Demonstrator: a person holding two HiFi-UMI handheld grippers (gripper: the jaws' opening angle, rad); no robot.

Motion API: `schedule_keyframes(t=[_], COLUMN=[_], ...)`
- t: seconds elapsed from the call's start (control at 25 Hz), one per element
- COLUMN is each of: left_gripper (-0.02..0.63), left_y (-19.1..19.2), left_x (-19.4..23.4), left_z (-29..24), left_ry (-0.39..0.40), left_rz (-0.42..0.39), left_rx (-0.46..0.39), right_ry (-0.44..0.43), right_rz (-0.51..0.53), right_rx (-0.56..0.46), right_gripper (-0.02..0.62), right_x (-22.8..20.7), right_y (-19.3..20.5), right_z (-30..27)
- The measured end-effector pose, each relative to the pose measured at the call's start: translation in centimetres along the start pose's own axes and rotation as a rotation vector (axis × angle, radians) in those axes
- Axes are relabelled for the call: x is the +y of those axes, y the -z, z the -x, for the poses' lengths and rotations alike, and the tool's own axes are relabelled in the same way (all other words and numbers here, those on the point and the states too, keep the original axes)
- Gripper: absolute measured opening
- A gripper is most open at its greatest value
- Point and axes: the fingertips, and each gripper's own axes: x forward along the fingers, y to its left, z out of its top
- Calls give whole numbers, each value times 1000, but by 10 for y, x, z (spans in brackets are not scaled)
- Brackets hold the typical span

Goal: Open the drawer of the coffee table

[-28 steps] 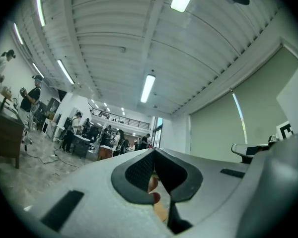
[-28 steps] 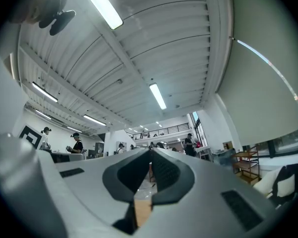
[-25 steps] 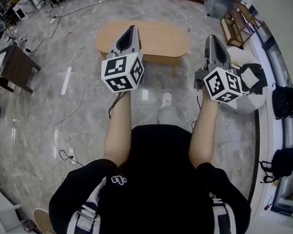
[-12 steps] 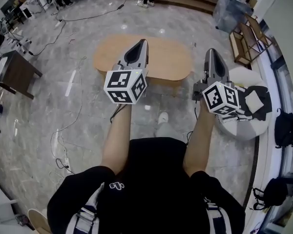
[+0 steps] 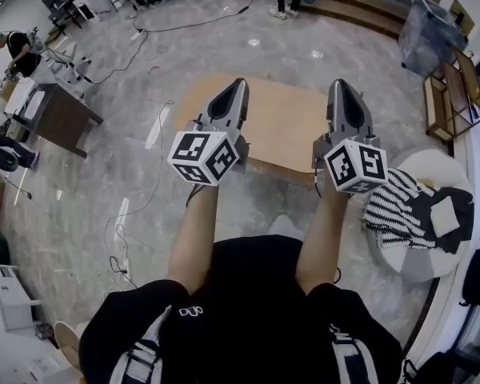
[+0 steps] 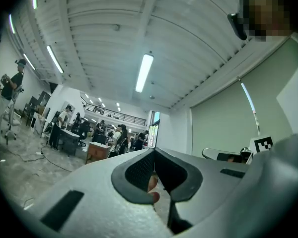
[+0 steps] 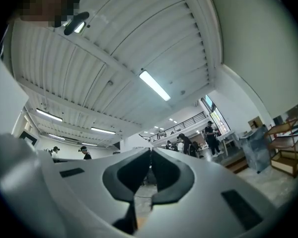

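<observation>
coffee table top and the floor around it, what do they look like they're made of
The coffee table top looks like light wood or wood veneer with a matte finish: even tan colour, rounded corners, no glare. Whether it is solid wood cannot be told. The floor looks like polished stone or marble-look tile: grey veining, with bright spots of ceiling light reflected in it.

The person's in a black short-sleeve tee with a tiny white logo on the chest, plus white-and-grey striped straps over both shoulders. The left gripper and right gripper look the same: smooth pale-grey shells tapering to a point, with dark textured pads lining a teardrop-shaped cutout near the tip. Each one has a white cube with black square markers at the back end.
</observation>
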Motion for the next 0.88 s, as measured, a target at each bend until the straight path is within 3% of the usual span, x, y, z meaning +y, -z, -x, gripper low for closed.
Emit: schedule_keyframes(t=[0.16,0.28,0.44,0.6,0.88], left_gripper=[9,9,9,10,11], left_y=[8,26,43,54,87], left_x=[3,14,46,79,131], left_z=[-52,-61,-65,-62,-79], left_ry=[-23,-55,-69,-54,-36], left_rz=[12,29,27,87,118], left_rx=[15,51,98,116,173], right_ry=[-6,-12,-20,-29,51], right_rz=[-24,-35,-33,-23,17], right_rx=[43,94,137,186,272], right_gripper=[15,15,15,15,17], right_x=[-49,-62,-59,-41,-48], right_y=[7,27,53,78,118], right_z=[-40,-52,-74,-88,-102])
